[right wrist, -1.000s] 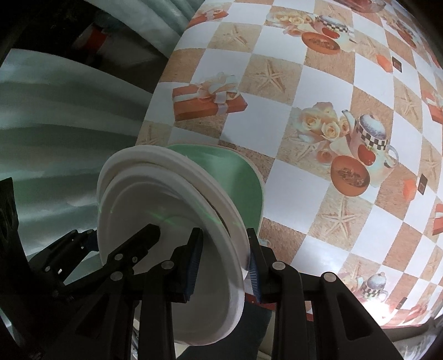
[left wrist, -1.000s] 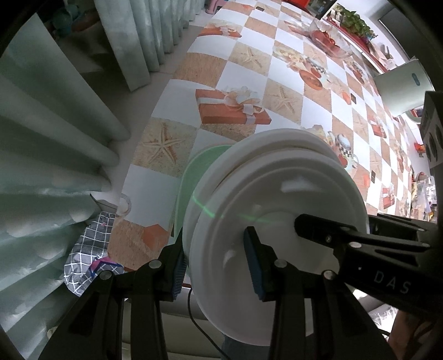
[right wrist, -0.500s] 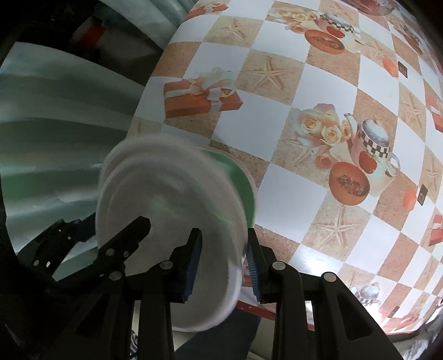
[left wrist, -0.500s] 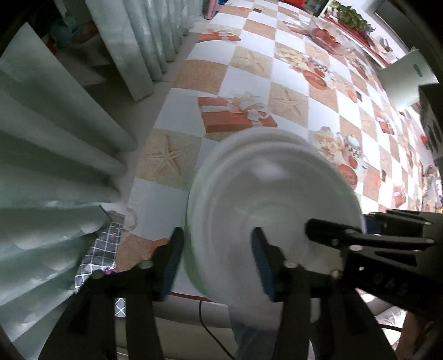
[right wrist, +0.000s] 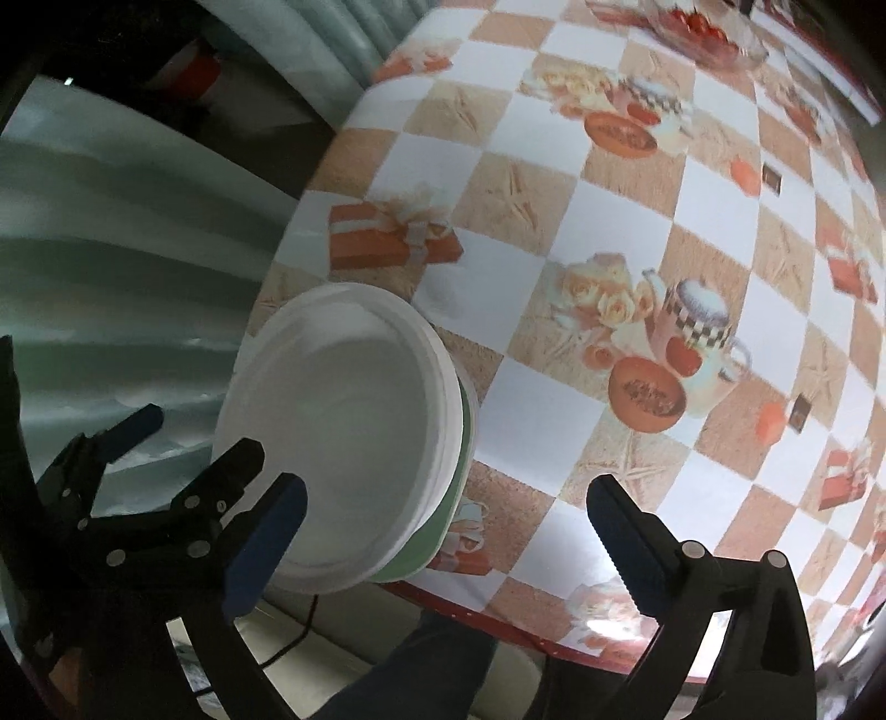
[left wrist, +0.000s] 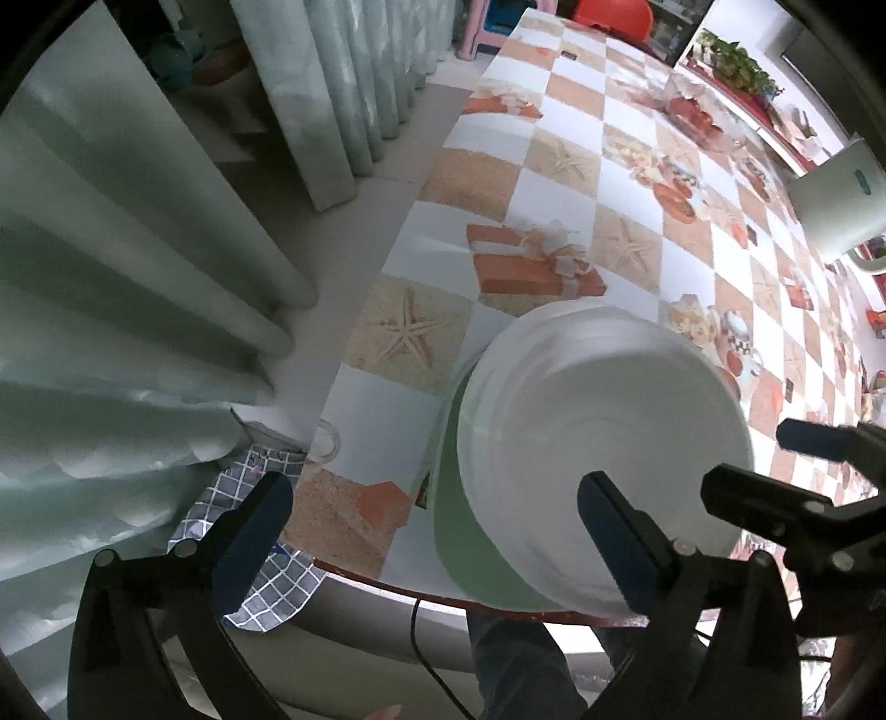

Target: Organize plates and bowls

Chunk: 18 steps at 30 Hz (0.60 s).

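A stack of white plates (left wrist: 603, 443) lies on a green plate (left wrist: 459, 548) at the near left corner of the table (left wrist: 498, 166). My left gripper (left wrist: 434, 487) points down over the stack's left rim. Its jaws are opening and stand wide, and the pads touch nothing. In the right wrist view the white plates (right wrist: 343, 443) and the green plate (right wrist: 437, 545) lie under my right gripper (right wrist: 447, 493). Its jaws are opening too and stand wide over the stack's right rim, clear of it. Neither gripper holds anything.
Pale green curtains (left wrist: 138, 277) hang left of the table. A checked cloth (left wrist: 260, 581) and a cable (left wrist: 421, 631) hang below the near edge, where a person's leg (left wrist: 520, 653) shows. A white appliance (left wrist: 836, 210) stands far right. A glass bowl (right wrist: 703, 33) sits at the back.
Both grippers went from shut on the tilted white plates to wide open. The plates dropped flat onto the green plate. The right gripper rose slightly.
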Tool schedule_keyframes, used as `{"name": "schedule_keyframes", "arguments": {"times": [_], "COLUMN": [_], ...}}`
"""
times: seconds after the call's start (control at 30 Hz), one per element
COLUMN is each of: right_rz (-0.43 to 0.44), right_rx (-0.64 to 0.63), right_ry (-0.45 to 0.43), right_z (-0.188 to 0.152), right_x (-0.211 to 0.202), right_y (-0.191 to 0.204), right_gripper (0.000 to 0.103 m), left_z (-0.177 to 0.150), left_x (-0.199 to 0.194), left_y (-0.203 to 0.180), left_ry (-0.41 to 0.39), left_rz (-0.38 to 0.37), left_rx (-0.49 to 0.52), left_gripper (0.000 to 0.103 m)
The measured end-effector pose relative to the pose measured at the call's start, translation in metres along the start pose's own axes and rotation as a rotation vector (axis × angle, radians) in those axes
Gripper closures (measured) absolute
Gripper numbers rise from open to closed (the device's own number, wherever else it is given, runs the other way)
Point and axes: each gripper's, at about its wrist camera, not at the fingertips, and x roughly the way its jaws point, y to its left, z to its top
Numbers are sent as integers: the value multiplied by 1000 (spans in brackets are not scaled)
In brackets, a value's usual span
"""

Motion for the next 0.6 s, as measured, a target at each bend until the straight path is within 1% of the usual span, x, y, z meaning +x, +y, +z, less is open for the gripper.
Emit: {"name": "schedule_keyframes", "arguments": {"times": [0.17,0.23,0.33,0.47,0.6], "right_rz": [-72,-104,-106,-107,-112], "right_rx": [-65,-89,-107,-128,-154], "right_ry": [-35,-44,-46,-50,-46], "right_z": [-3,-5,-7,-11,-18], "right_x": [-21,-27,-34,-40,-47], "right_y": [6,8,9,11,14], "right_gripper": [1,1,1,1,1], "left_z": [-3,-4,-6,-8,-13], "left_x": [-11,-18,-29,-37,-44], "left_y": [-8,-11,-16,-23,-30], "left_ry": [-15,-38,-64,-42,-26], "left_rz": [13,23,46,37,44], "left_rx": [43,59,94,144,185], "left_gripper": [0,0,0,0,0]}}
